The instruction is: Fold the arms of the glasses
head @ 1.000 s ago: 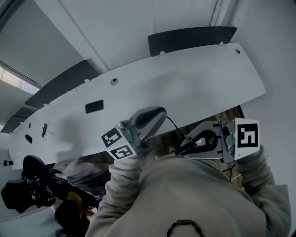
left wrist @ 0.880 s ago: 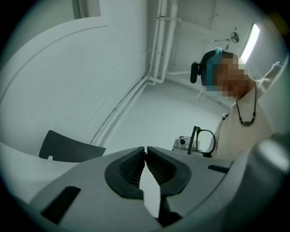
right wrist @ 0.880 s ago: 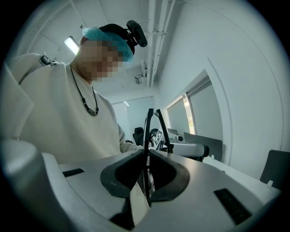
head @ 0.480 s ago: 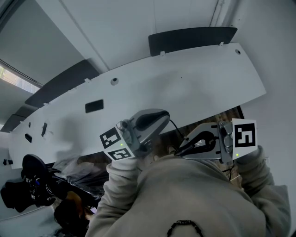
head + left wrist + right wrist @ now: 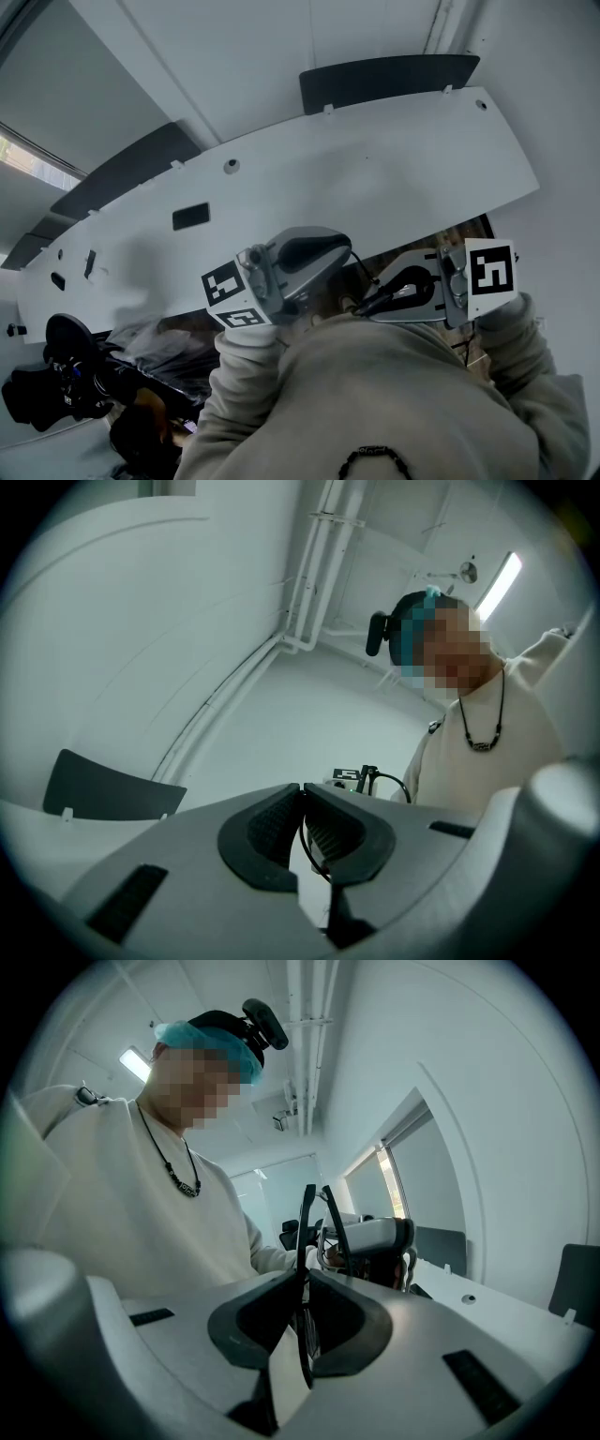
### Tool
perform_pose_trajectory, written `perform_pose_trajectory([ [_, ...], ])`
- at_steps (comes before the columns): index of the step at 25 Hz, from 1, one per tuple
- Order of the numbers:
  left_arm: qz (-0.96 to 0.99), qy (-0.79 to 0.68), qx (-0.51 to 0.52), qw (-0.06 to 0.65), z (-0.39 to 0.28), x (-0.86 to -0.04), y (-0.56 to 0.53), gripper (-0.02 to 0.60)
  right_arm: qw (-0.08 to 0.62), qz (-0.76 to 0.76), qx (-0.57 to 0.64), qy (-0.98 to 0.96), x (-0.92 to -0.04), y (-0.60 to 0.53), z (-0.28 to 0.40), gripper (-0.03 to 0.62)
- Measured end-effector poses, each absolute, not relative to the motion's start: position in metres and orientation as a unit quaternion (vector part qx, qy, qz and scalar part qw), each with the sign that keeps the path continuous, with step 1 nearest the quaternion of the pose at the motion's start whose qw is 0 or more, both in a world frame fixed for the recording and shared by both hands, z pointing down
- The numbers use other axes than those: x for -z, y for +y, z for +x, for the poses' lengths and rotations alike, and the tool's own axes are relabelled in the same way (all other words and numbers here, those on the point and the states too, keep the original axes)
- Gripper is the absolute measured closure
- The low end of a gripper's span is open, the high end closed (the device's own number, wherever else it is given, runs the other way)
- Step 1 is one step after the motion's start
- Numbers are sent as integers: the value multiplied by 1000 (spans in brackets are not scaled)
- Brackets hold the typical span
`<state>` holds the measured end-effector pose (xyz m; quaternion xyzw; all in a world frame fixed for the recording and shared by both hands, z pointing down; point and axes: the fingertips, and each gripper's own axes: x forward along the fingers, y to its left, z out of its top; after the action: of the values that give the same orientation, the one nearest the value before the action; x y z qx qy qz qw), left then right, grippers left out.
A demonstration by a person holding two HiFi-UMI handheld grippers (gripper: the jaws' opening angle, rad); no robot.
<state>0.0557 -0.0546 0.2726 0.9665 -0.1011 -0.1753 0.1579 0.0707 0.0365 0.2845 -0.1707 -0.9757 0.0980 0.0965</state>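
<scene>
1. Head view: The left gripper (image 5: 343, 251) and the right gripper (image 5: 377, 292) were held close, tip to tip. The glasses (image 5: 367, 304) were between them, right at the right gripper's tips.
2. Left gripper view: The left gripper (image 5: 301, 794) had its jaws squeezed almost tight. One thin dark arm of the glasses (image 5: 309, 841) ran down between its pads.
3. Right gripper view: The right gripper (image 5: 302, 1283) had its jaws a little apart, pinching the glasses (image 5: 307, 1213). Two thin arms stuck up above its jaws. The left gripper (image 5: 375, 1234) was just behind them.
</scene>
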Motion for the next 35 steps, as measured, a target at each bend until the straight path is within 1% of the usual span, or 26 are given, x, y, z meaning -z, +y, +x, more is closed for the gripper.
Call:
perform_pose_trajectory([
  [6,968,-89,177,155,57,-270,-50,562,99,-174,-109,-974,-287,36,72,536],
  [13,972,-67,180,134,62,-263,-44,562,105,-177,-116,-972,-291,34,72,536],
  [23,969,-21,211,127,61,-260,-25,560,128,-191,-124,-965,-300,38,71,536],
  [35,969,2,215,118,64,-253,-19,555,140,-196,-128,-962,-304,30,67,536],
])
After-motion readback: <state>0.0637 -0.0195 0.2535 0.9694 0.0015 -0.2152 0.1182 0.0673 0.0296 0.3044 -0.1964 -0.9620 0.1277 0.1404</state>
